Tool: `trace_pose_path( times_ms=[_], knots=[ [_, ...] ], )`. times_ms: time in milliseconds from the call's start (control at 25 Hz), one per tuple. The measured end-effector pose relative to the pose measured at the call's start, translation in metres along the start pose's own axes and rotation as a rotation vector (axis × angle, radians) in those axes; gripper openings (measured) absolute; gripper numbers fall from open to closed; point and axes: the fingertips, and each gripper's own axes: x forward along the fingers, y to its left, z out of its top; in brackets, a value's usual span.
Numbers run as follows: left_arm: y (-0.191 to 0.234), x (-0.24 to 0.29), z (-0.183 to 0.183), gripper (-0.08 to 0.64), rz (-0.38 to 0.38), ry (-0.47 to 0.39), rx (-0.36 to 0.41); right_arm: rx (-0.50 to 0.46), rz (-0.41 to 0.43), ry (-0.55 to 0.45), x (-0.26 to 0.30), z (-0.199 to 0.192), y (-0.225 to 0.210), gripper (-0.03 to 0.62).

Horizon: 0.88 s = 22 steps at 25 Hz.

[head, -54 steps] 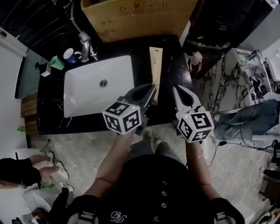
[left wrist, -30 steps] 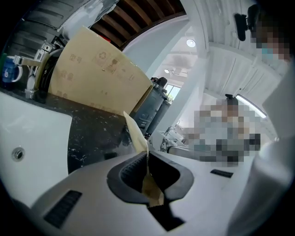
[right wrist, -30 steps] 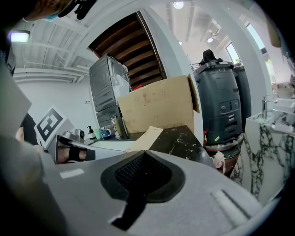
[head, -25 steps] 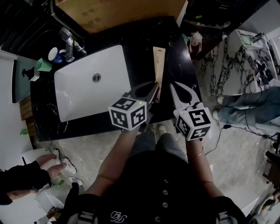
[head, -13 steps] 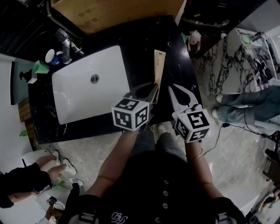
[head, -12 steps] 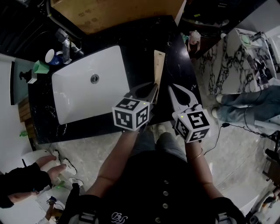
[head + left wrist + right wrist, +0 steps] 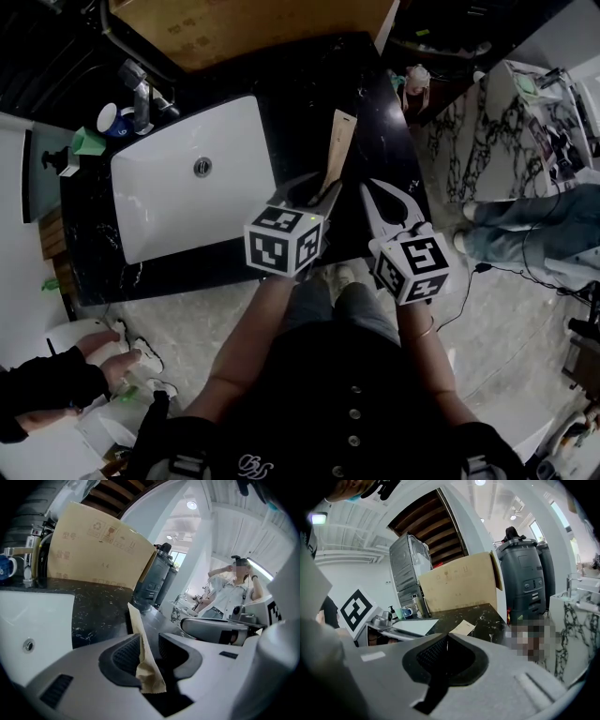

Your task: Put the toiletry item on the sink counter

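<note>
Head view and both gripper views: release of the packet at the sink counter.

The left gripper has just been opening. Half a second ago its jaws pinched the near end of the paper packet. In the left gripper view the jaws of the left gripper now stand apart. The packet is loose between them: it leans on the left pad with a clear gap to the right pad, so it is no longer gripped.

The packet runs along the strip of black counter between the white basin and the counter's right edge. Its far end points toward the back edge, where a cardboard box stands. Its near end is still inside the jaws at the front edge. In the head view it now lies slightly more slanted than half a second ago, which fits a freed packet settling. Whether it lies flat or on edge cannot be told.

The right gripper hangs just beside the left one at the front edge. Its jaws are closed with nothing between them, as the right gripper view confirms. The packet shows beyond its tips.

Judgement: the placing is all but done. What remains is to draw the left gripper back toward the front edge without dragging the packet. The risk is that the near end catches on a pad and slides off the counter.
</note>
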Motion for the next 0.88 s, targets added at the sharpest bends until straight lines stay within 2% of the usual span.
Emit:
trace_pose_path(
  times_ms=[320, 880],
  knots=[
    [0.001, -0.012, 0.010, 0.147, 0.021, -0.053, -0.006, -0.004, 0.029, -0.013, -0.003, 0.006, 0.006, 0.005],
    [-0.033, -0.062, 0.045, 0.147, 0.012, -0.227, 0.053, -0.082, 0.128, -0.091, -0.029, 0.038, 0.030, 0.005]
  ],
)
